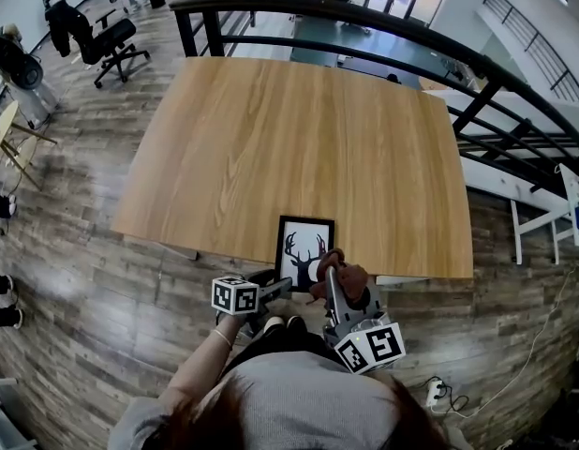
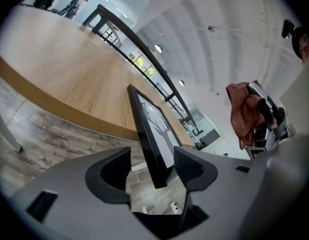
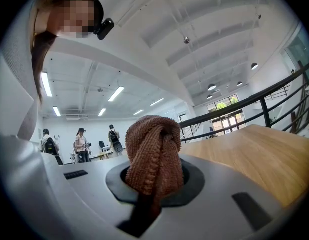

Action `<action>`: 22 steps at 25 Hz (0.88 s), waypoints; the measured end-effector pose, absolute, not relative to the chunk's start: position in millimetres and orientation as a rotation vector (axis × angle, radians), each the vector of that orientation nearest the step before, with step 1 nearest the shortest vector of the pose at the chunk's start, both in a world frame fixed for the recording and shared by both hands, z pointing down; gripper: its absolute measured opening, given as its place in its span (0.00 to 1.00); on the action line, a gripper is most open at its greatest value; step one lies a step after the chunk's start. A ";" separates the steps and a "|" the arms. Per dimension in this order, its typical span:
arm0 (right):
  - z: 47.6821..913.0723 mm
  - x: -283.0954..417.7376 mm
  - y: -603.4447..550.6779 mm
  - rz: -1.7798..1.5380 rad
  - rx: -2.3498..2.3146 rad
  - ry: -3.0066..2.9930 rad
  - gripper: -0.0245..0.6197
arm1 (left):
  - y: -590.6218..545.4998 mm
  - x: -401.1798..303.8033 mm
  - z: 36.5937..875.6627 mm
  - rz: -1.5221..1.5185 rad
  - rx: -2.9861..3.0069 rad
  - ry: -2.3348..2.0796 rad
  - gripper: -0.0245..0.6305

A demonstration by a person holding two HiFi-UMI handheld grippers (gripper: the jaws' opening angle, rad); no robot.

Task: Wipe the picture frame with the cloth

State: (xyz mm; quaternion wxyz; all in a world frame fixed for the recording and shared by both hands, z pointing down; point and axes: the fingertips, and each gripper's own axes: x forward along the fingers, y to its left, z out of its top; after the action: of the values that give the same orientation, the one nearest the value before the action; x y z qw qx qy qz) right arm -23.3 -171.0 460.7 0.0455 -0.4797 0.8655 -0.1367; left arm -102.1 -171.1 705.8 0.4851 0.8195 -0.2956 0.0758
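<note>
The picture frame [image 1: 304, 251], a flat black rectangle holding a white print of a dark antlered deer, lies at the near edge of the smooth wooden table [image 1: 299, 139]. Its near corner stands between the wide-spread fingers of the left gripper [image 2: 152, 157], with no pad pressing on it. To the right, the right gripper [image 3: 154, 180] pinches a bunched, ribbed brown cloth [image 3: 154, 154].

A wooden counter [image 1: 299, 139] stands on grey plank floor [image 1: 74, 261]; black railing [image 1: 383, 22] far, office chair [image 1: 116, 45] far left.
</note>
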 end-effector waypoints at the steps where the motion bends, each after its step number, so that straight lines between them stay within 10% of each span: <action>1: 460.6 -22.7 -170.8 -0.417 -1.469 2.643 0.11 | -171.4 -97.6 706.3 0.177 1.983 -0.682 0.42; 10: 464.8 -22.2 -165.7 -0.425 -1.493 2.657 0.11 | -181.2 -70.4 700.9 0.044 1.947 -0.437 0.42; 13: 463.3 -20.1 -161.5 -0.386 -1.510 2.665 0.11 | -181.0 -63.4 695.9 -0.031 1.930 -0.371 0.22; 22: 460.6 -16.5 -156.4 -0.343 -1.527 2.670 0.11 | -176.5 -66.7 685.2 -0.199 1.848 -0.308 0.07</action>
State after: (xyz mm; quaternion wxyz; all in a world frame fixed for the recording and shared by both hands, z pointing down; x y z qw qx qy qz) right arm -16.5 -156.4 460.6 0.0235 -0.4932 0.8625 -0.1107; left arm -66.7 -176.5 685.2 0.5881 0.7934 -0.1321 -0.0853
